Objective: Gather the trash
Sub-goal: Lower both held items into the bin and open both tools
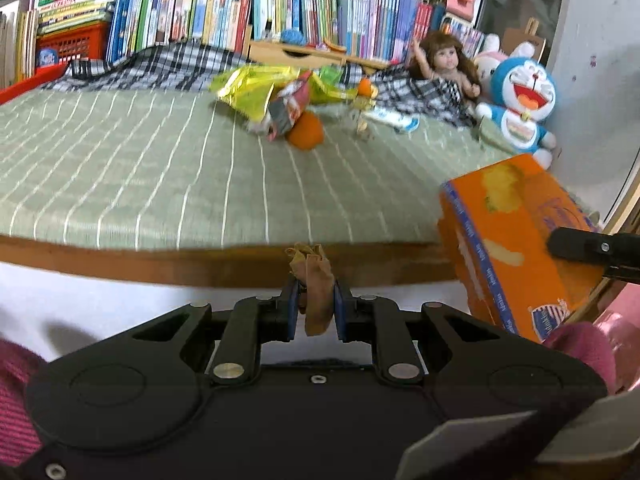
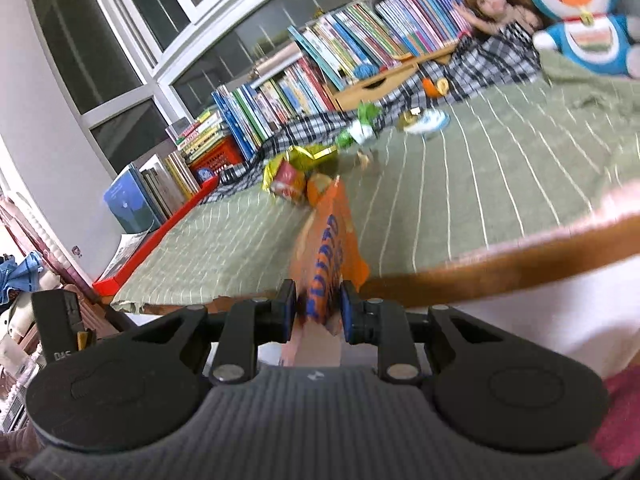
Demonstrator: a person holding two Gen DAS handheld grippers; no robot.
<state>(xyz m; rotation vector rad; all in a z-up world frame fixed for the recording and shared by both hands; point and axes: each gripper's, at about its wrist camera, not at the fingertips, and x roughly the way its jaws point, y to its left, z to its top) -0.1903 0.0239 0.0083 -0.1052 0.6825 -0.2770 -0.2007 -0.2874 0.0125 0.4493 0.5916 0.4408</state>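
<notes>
My left gripper (image 1: 316, 304) is shut on a crumpled brown scrap of wrapper (image 1: 316, 280), held just off the bed's wooden front edge. My right gripper (image 2: 318, 306) is shut on the edge of an orange cardboard box (image 2: 332, 236) with blue lettering; the same orange box (image 1: 516, 240) shows at the right of the left wrist view, with a black finger (image 1: 580, 246) of the right gripper on it. More trash lies on the green striped bed cover (image 1: 140, 168): a yellow foil bag (image 1: 248, 88), a red snack packet (image 1: 286, 110), an orange round piece (image 1: 306, 130) and a small white wrapper (image 1: 394, 118).
A doll (image 1: 444, 64) and a blue plush toy (image 1: 520, 104) sit at the bed's far right. A checked cloth (image 1: 168, 64) and rows of books (image 1: 280, 4) line the back. Red crates (image 1: 72, 42) stand at the far left. A pink sleeve (image 1: 16, 392) frames the bottom.
</notes>
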